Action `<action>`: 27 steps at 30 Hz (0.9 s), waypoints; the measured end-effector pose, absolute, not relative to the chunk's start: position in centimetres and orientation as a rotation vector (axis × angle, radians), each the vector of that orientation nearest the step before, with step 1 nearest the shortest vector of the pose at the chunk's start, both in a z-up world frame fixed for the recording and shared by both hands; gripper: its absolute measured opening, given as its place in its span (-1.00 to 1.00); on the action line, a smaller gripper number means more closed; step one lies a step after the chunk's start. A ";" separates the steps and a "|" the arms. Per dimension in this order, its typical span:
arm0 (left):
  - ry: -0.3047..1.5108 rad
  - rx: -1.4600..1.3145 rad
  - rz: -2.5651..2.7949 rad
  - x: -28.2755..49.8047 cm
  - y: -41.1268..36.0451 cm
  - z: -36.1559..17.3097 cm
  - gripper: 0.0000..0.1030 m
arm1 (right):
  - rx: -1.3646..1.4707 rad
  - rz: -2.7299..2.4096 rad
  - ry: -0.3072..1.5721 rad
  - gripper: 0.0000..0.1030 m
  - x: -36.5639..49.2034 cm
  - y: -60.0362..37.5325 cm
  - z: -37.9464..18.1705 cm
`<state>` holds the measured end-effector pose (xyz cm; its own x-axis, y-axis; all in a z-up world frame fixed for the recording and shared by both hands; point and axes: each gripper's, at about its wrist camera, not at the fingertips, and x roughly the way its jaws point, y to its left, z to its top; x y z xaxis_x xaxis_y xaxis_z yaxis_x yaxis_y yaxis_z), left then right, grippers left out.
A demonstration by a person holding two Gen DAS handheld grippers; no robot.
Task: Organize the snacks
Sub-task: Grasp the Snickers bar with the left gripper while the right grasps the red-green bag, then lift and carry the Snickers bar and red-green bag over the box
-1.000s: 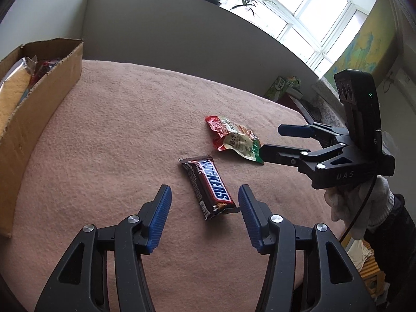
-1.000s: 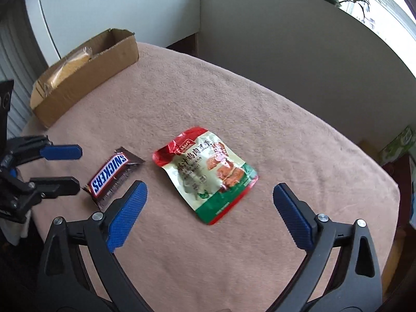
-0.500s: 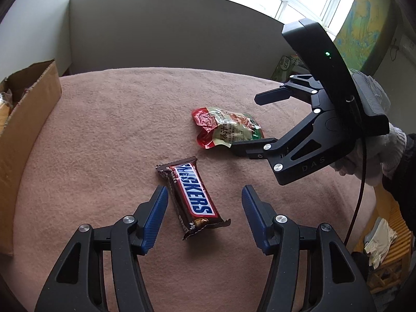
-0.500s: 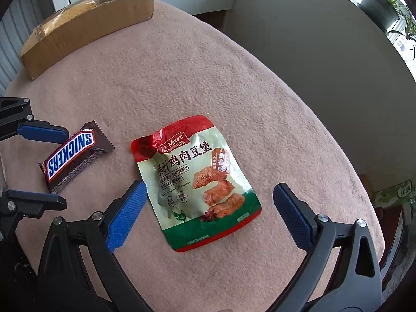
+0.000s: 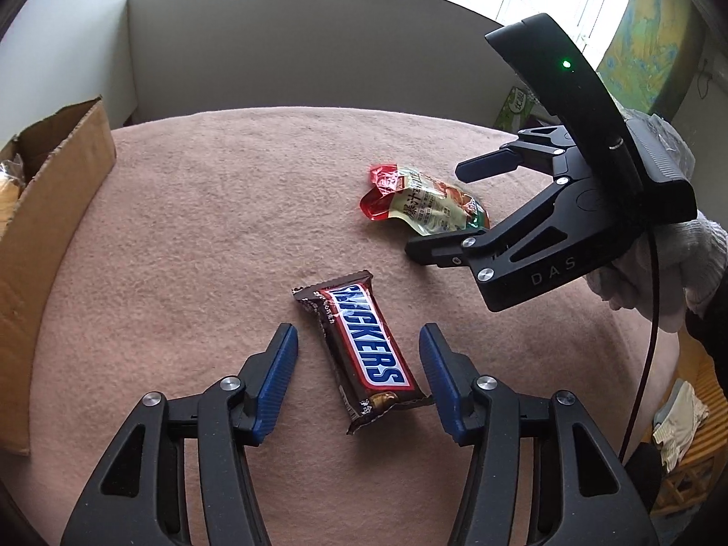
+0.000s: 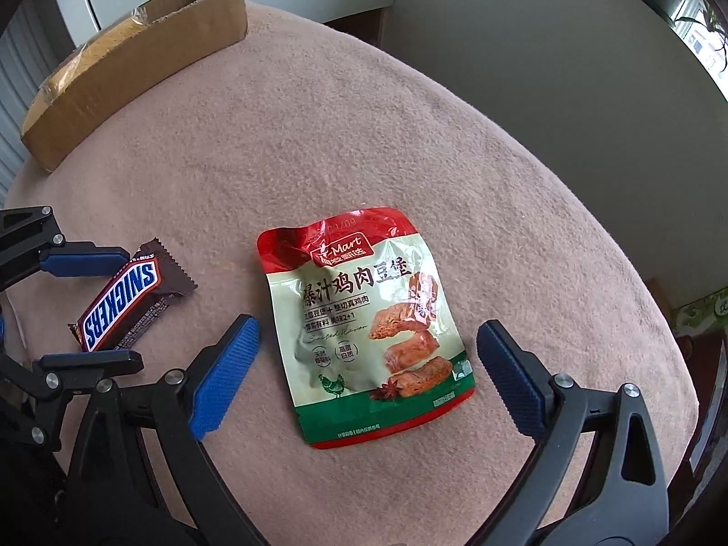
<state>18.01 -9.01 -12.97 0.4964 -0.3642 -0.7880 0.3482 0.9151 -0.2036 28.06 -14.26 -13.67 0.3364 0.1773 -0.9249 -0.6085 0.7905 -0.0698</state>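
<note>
A brown Snickers bar [image 5: 364, 350] lies flat on the pink cloth-covered table [image 5: 204, 227]. My left gripper [image 5: 359, 377] is open, its blue pads on either side of the bar, not touching it. A red, white and green snack pouch [image 6: 364, 332] lies flat to the bar's right. My right gripper [image 6: 366, 382] is open and straddles the pouch's lower half. The Snickers bar [image 6: 127, 305] and the left gripper [image 6: 86, 309] also show in the right wrist view. The pouch [image 5: 423, 204] and the right gripper [image 5: 459, 209] show in the left wrist view.
An open cardboard box [image 5: 50, 209] with packaged snacks inside stands at the table's left edge; it also shows far left in the right wrist view [image 6: 132, 63]. A grey wall [image 5: 295, 59] runs behind the table. A gloved hand [image 5: 659, 268] holds the right gripper.
Both grippers have moved closer to the table. The left now brackets the Snickers bar; the right now straddles the pouch. Both stay open. Neither snack has moved.
</note>
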 end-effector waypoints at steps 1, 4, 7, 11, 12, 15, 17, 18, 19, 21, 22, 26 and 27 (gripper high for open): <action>0.957 -0.011 -0.430 17.9 -8.3 -13.0 -0.02 | -0.430 0.539 1.130 0.86 28.2 -14.4 -13.7; 0.952 0.000 -0.429 18.1 -8.6 -13.2 -0.10 | -0.385 0.542 1.144 0.75 28.5 -14.7 -13.8; 0.949 0.003 -0.422 17.8 -7.8 -13.0 -0.29 | -0.364 0.540 1.142 0.63 28.3 -15.7 -13.4; 0.952 -0.014 -0.420 17.8 -7.0 -12.8 -0.47 | -0.358 0.526 1.142 0.59 28.0 -16.2 -13.2; 0.953 -0.019 -0.424 17.9 -6.9 -12.9 -0.47 | -0.354 0.518 1.143 0.55 28.0 -16.2 -13.1; 0.952 -0.024 -0.422 17.9 -6.5 -12.8 -0.47 | -0.333 0.488 1.139 0.40 27.9 -16.9 -12.7; 0.950 -0.027 -0.422 17.9 -6.6 -12.8 -0.47 | -0.317 0.479 1.132 0.36 27.6 -17.1 -12.6; 0.950 -0.029 -0.423 17.8 -6.6 -12.8 -0.47 | -0.311 0.473 1.127 0.35 27.4 -17.2 -12.5; 0.949 -0.031 -0.423 17.9 -6.6 -12.8 -0.47 | -0.300 0.470 1.121 0.35 27.2 -17.6 -12.3; 0.946 -0.036 -0.423 17.6 -6.6 -12.4 -0.47 | -0.266 0.470 1.113 0.34 26.7 -18.1 -12.0; 0.943 -0.040 -0.425 17.7 -6.1 -12.5 -0.47 | -0.252 0.468 1.109 0.33 26.6 -18.3 -11.9; 0.934 -0.053 -0.424 17.9 -5.0 -12.4 -0.47 | -0.217 0.457 1.094 0.33 25.5 -19.9 -10.8; 0.932 -0.058 -0.423 17.9 -4.7 -12.4 -0.47 | -0.211 0.455 1.090 0.33 25.3 -20.0 -10.6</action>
<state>17.85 -4.74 -12.36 0.5207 -0.3775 -0.7658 0.3276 0.9166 -0.2291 25.29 -19.99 -10.59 0.3820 0.2515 -0.8893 -0.4548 0.8888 0.0560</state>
